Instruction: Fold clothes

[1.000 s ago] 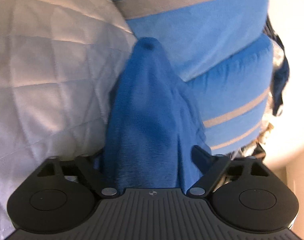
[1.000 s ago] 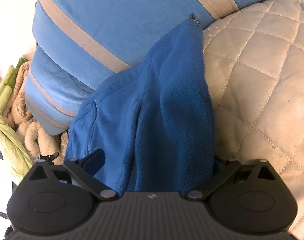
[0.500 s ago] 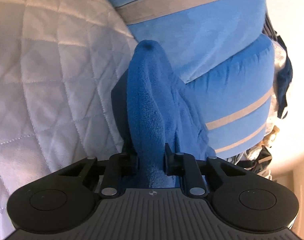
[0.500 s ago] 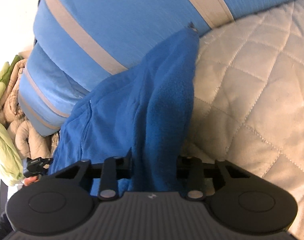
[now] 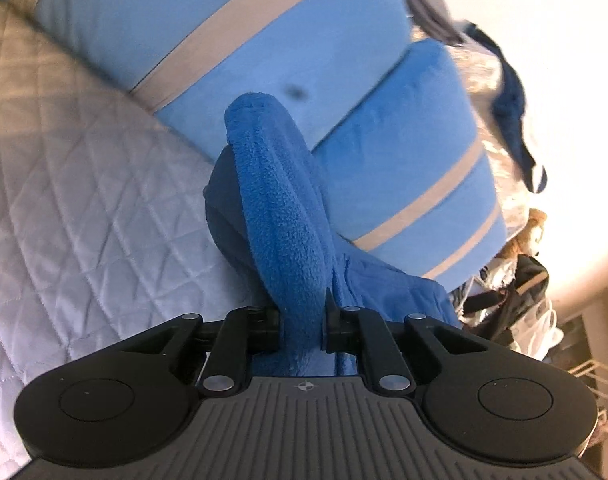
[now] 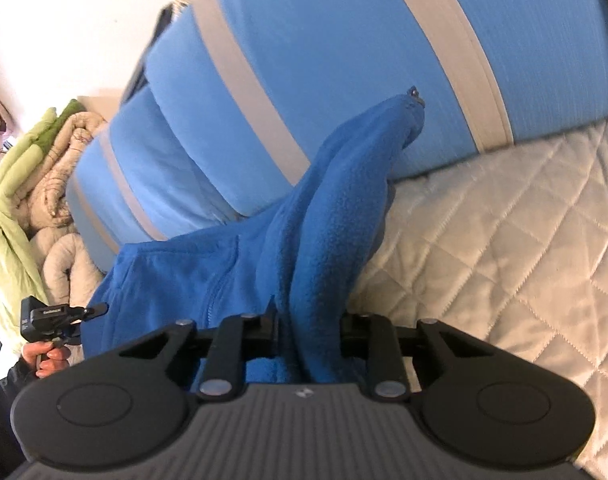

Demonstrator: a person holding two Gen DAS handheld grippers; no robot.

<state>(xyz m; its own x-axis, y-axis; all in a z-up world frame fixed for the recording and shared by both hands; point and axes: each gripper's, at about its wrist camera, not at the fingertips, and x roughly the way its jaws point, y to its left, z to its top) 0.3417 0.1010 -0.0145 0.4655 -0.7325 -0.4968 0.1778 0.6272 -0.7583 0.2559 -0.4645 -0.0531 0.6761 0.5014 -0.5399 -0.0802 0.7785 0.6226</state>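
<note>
Left wrist: fleece [image 5: 288, 216] pinched between left gripper [image 5: 302, 320] jaws.

The fleece [image 5: 288, 216] is nappy, matt blue cloth. The bed [image 5: 84, 200] wears a smooth quilted cover with a faint sheen and stitched diamonds. The cushions [image 6: 344, 60] are soft matt cloth with grey bands. Each hand-held gripper [image 5: 302, 324] [image 6: 309, 326] is matt black plastic, ribbed, with shiny metal pins.

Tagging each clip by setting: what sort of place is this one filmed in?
Most likely a bedroom, with the work done on a bed. A white quilted cover is the work surface, two blue pillows with grey stripes lie at its far side, and rolled bedding is piled beside them. Both grippers pinch a blue fleece garment.
</note>
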